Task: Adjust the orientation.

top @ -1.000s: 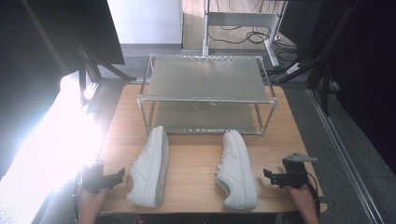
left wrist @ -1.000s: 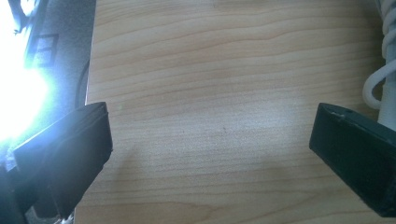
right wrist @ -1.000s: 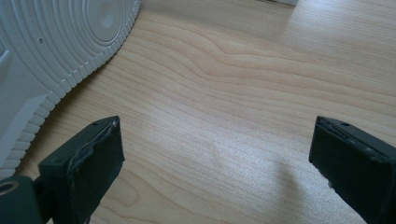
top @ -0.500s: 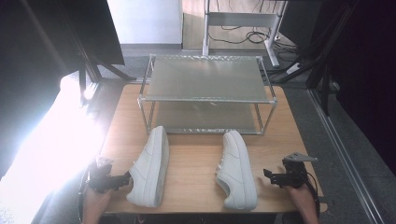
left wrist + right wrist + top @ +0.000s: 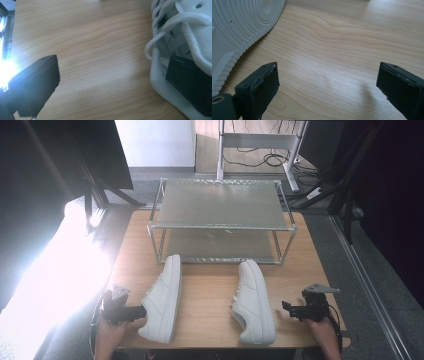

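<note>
Two white sneakers lie on the wooden table (image 5: 206,296), toes toward the rack. My left gripper (image 5: 140,311) sits at the heel end of the left sneaker (image 5: 162,300). In the left gripper view it (image 5: 112,67) is open; one jaw lies inside the left sneaker (image 5: 190,32) by the laces, the other over bare wood. My right gripper (image 5: 286,308) stays to the right of the right sneaker (image 5: 254,302), apart from it. Seen in the right gripper view, it (image 5: 328,72) stands open over wood, and the right sneaker's ribbed sole (image 5: 244,20) faces it at the upper left.
A two-shelf metal rack (image 5: 220,205) stands across the back half of the table. Strong glare floods the floor to the left. Desk legs and cables lie beyond the rack. A strip of bare wood separates the sneakers.
My left gripper has moved right, up to the left sneaker's heel. The right gripper and both sneakers have stayed put.
</note>
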Demonstrator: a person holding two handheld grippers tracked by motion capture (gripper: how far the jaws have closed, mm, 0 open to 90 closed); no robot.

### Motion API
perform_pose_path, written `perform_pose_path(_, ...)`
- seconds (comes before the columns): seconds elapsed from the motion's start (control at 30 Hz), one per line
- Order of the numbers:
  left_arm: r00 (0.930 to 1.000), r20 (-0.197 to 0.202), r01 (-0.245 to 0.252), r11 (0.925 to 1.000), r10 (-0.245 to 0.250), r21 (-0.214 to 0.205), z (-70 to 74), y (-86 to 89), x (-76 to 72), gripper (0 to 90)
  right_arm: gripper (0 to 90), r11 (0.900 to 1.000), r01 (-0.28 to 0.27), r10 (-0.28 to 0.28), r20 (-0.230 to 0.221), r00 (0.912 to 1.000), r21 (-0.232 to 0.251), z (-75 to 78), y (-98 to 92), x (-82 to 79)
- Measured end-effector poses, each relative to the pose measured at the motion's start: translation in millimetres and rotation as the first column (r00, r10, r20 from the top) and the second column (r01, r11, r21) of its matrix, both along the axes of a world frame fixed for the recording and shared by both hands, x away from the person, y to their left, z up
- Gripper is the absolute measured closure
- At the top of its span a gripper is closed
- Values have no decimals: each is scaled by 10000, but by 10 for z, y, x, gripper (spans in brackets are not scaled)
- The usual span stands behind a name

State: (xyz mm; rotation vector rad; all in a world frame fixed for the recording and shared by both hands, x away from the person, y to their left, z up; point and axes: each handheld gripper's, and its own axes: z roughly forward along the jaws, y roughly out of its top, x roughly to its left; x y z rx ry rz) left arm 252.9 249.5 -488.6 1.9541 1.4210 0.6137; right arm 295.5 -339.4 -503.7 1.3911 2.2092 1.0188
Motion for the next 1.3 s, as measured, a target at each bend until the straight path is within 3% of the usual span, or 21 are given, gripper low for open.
perform_pose_path(0.5, 9958, 599, 712, 9970, -692, -319, 207, -298, 29, 0, 48, 10000, -73, 72, -171, 9998, -27, -24, 2, 7)
perform_pose_path(0.53, 9952, 596, 781, 9968, -772, -142, 222, -335, 32, 0, 49, 10000, -80, 79, -185, 9998, -33, -25, 2, 8)
perform_pose_path(0.6, 9944, 565, 906, 9956, -892, -231, 226, -357, 37, 0, 51, 10000, -89, 88, -190, 9998, -36, -26, 2, 8)
perform_pose_path(0.63, 9933, 573, 1047, 9919, -1007, -716, 232, -393, 46, 0, 52, 9999, -103, 103, -202, 9997, -41, -26, 4, 8)
perform_pose_path(0.67, 9925, 578, 1125, 9905, -1081, -787, 239, -421, 52, 0, 53, 9999, -103, 102, -203, 9997, -44, -25, 5, 7)
perform_pose_path(0.8, 9890, 568, 1406, 9877, -1369, -679, 273, -521, 73, 0, 54, 10000, -86, 86, -181, 9998, -20, -23, 0, 6)
perform_pose_path(1.3, 9853, 511, 1677, 9797, -1630, -1094, 271, -648, 97, 0, 55, 9999, -98, 97, -189, 9998, -35, -23, 4, 6)
